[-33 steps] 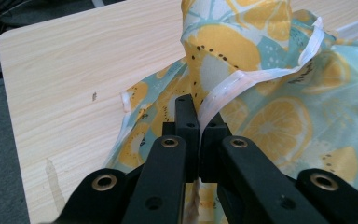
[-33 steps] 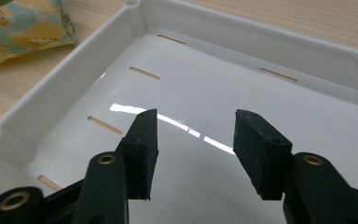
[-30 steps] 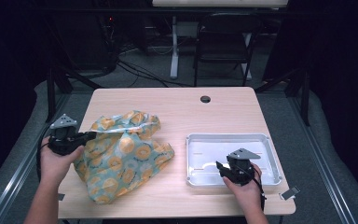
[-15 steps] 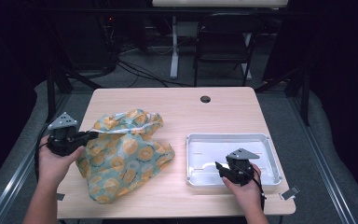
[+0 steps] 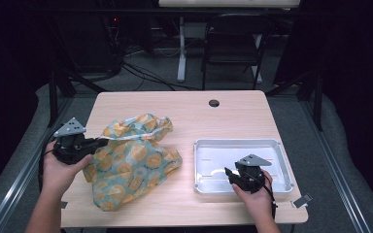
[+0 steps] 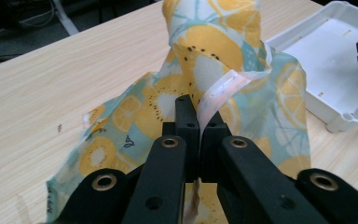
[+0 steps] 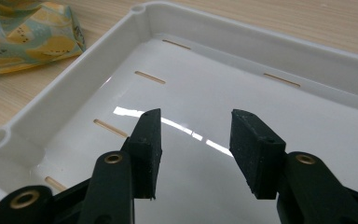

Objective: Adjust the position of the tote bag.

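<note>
Left gripper at the table's left edge, held level, jaws pointing right toward the tray. Jaws clamped tight on a pale translucent strip that runs along the edge of the fruit-print bag. The left gripper view makes the pinch plain: the strip curls up out of the closed pads and joins the bag's fabric; from the high view the strip reads as a thin light line.

Bag: thin, soft, crumpled; teal ground with orange and yellow citrus slices. It lies on the left half of the light wood-grain table, flattened at its near end and bunched and lifted toward the gripped edge. Long axis runs from the near-left corner diagonally away toward the table's middle. The left gripper view shows seed dots and small lettering on the print, which the high view blurs out.

White plastic tray, right half, well apart from the bag. Rectangular, shallow, rounded corners, glossy floor; long side runs left to right. The right gripper view shows narrow slots in the floor and small round holes at the rim corners.

Right gripper over the tray's near edge, jaws fairly wide with nothing between them, and they have just been closing a little. They hang just above the tray floor.
</note>
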Demonstrator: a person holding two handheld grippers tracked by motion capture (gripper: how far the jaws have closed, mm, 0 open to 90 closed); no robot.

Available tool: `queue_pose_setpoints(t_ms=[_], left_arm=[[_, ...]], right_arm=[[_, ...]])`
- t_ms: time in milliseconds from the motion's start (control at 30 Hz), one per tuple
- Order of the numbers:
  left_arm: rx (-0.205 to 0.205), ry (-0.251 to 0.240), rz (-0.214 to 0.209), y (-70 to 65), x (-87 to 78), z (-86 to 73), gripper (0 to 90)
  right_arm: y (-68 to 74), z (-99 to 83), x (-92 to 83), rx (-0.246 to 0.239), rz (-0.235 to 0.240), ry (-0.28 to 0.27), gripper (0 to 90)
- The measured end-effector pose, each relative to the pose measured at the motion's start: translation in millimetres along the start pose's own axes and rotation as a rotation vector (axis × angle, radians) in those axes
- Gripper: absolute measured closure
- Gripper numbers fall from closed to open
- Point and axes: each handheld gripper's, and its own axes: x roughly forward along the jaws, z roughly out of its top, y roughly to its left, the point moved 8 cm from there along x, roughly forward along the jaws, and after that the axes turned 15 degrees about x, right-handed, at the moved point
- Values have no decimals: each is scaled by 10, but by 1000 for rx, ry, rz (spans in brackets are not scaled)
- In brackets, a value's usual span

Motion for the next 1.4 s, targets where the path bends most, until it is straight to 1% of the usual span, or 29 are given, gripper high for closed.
queue_pose_setpoints(t_ms=[167, 300, 367, 533, 733, 900, 1133, 1200, 1300, 1400], left_arm=[[17, 11, -17, -55, 30, 10, 899], [27, 5, -25, -98, 16, 42, 899], [34, 2, -28, -116, 11, 58, 899], [49, -1, -32, -161, 8, 88, 899], [68, -1, -45, -219, -5, 124, 899], [77, -7, -59, -253, -31, 149, 899], [97, 0, -79, -319, -41, 179, 899], [97, -2, -91, -350, -34, 188, 899], [109, 20, -109, -386, -19, 180, 899], [119, 35, -127, -419, 3, 173, 899]], right_arm=[[10, 6, -11, -7, -1, 2, 541], [24, 13, -7, -10, 4, -7, 542], [25, 8, -6, -15, 3, 1, 542], [41, 9, 1, -12, 10, -4, 542], [65, 14, -3, -18, 22, -10, 557], [73, 13, -6, -22, 21, -7, 569], [99, 15, -7, -31, 41, -8, 591], [111, 14, -8, -35, 47, -6, 592], [137, 19, -12, -46, 51, -8, 592], [180, 20, -16, -55, 67, -5, 590]])
